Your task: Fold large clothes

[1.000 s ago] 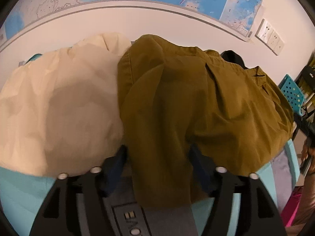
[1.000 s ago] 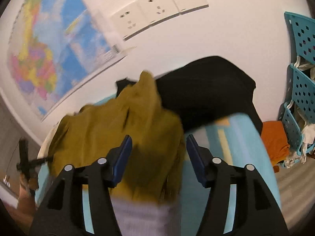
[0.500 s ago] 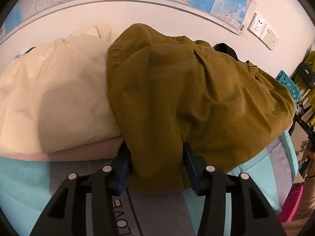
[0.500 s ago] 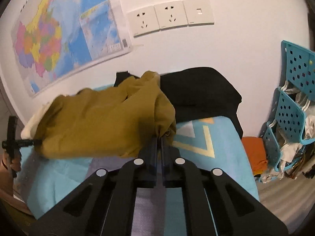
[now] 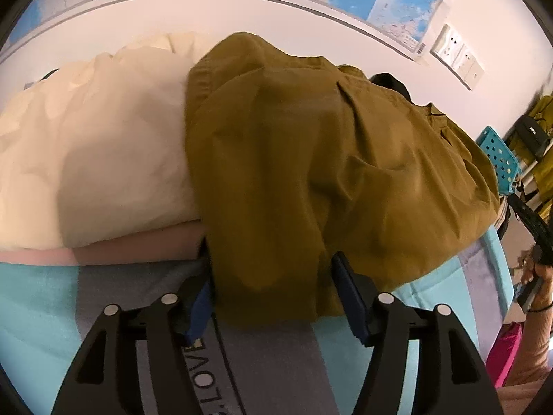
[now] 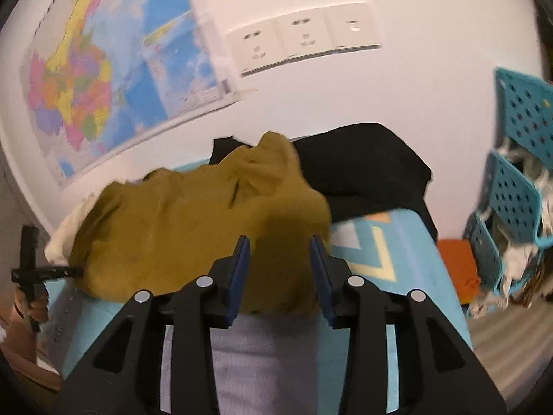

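An olive-brown garment [image 5: 311, 159] lies bunched on the blue cover, partly over a cream garment [image 5: 96, 145]. In the left wrist view its near hem hangs between the fingers of my left gripper [image 5: 273, 269], whose jaws are opening and stand wide around the cloth. In the right wrist view the same olive garment [image 6: 193, 228] has its near end between the fingers of my right gripper [image 6: 279, 242]. Those jaws are opening too, with the pads apart from the fabric. A black garment [image 6: 363, 169] lies behind the olive one against the wall.
The blue cover [image 6: 408, 252] has a grey stripe [image 5: 262, 363] with lettering. Teal perforated baskets [image 6: 518, 186] with clothes stand at the right, an orange item [image 6: 456, 256] below them. Wall sockets [image 6: 304, 41] and a map [image 6: 103, 79] are close behind.
The right gripper's jaws were shut at the olive garment's edge half a second ago and now stand apart. The left jaws narrowed on the hem, then widened. The right view swung slightly.
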`<state>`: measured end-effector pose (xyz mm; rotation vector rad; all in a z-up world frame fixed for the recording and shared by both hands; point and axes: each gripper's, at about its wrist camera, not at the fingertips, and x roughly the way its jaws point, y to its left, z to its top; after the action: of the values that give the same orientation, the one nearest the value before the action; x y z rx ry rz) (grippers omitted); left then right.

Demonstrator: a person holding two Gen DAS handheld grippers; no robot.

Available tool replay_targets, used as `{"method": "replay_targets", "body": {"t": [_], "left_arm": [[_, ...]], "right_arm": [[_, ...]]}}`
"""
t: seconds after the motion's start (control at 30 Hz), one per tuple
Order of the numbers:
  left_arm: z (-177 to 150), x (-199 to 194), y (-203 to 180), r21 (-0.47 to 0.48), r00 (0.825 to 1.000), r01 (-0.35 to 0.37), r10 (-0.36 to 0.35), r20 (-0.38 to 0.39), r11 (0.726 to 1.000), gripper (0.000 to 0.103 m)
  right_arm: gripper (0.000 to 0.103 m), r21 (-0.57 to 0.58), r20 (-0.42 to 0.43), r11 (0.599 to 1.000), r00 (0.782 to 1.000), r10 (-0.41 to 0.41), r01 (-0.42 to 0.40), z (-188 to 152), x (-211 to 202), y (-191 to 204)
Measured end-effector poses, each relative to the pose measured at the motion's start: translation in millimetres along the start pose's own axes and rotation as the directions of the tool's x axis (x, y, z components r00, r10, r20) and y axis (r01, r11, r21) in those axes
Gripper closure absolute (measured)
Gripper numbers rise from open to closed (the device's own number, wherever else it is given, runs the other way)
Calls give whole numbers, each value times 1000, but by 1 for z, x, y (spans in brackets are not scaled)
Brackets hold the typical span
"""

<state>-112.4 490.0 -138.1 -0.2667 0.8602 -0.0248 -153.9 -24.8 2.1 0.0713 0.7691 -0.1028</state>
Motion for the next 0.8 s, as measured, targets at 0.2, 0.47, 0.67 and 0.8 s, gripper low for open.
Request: {"method": "replay_targets", "body": {"t": [0.2,0.47,0.67,0.8], "left_arm": [[-1,10,8,-36,1000,12,-13,-23,999,39],[-9,-4,4,-17,1000,7,-7,12,1000,27],[-15,8,7,-58,996,74,-77,-43,996,21],[-17,6,8,-74,991,131,-133,-18,989,14]], "right_arm": [[69,161,-157,985,987,-34,60,-16,53,-42],[52,24,13,998,998,-53,53,-5,-4,8],[24,44,-70,998,996,-52,55,-20,3,12],[20,336,-128,940,986,110,-61,-43,23,-35]]}}
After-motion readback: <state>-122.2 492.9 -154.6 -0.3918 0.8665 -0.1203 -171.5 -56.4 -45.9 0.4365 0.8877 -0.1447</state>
